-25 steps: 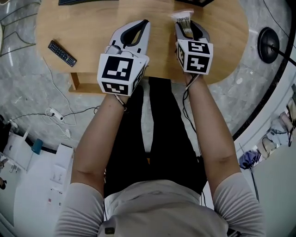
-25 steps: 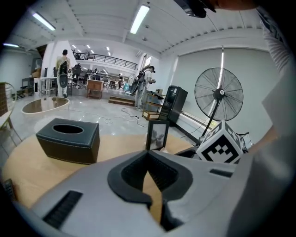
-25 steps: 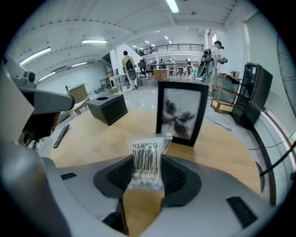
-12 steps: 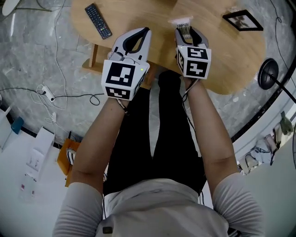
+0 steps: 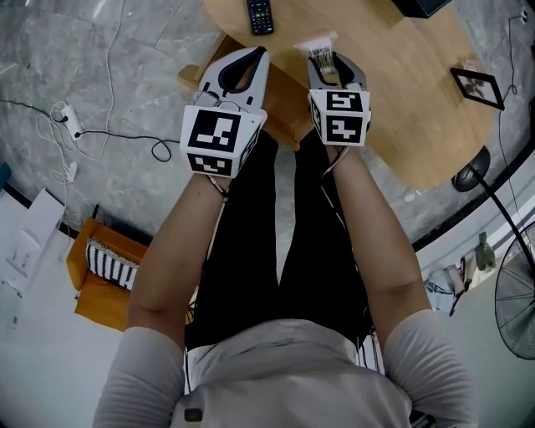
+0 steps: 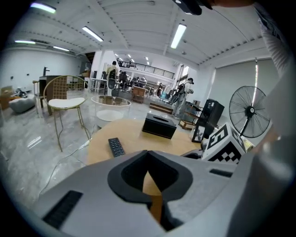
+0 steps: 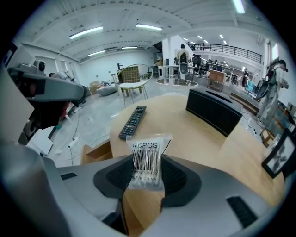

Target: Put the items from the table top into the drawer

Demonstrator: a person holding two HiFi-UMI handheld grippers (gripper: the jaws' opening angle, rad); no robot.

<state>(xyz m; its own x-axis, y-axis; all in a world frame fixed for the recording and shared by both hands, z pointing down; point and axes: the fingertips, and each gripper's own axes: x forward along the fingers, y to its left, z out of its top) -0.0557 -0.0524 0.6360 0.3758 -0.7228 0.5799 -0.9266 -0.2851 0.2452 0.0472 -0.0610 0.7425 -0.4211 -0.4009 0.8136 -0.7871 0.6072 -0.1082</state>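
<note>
Packet (image 7: 145, 162), small clear plastic w/ barcode label, is clamped btwn jaws of R gripper (image 7: 147, 172). Pads press it from both sides; top half sticks up past the tips. In head view, packet (image 5: 322, 50) pokes out the front of R gripper (image 5: 333, 60), over the near edge of the wooden table (image 5: 401, 92). Can't tell if it touches the wood.

L gripper (image 6: 148, 155) is clenched tip to tip w/ nothing inside, only table wood showing thru the loop behind the tips. In head view, L gripper (image 5: 257, 57) sits just beside the R one, both pointing fwd and down at the table edge, marker cubes facing up.

Drawer (image 7: 95, 152), open-topped wooden box, juts out from under the table at left of R gripper view; packet not in it.

On the tabletop:
- remote (image 5: 259, 15), beyond the L gripper, well apart from the packet
- black box (image 7: 213, 111), further back
- picture frame (image 5: 479, 86), far R side

Floor is grey marble look, w/ cables (image 5: 109, 134) and an orange box (image 5: 100, 280) at the person's left. Fan (image 5: 514, 309) stands off to the right.
</note>
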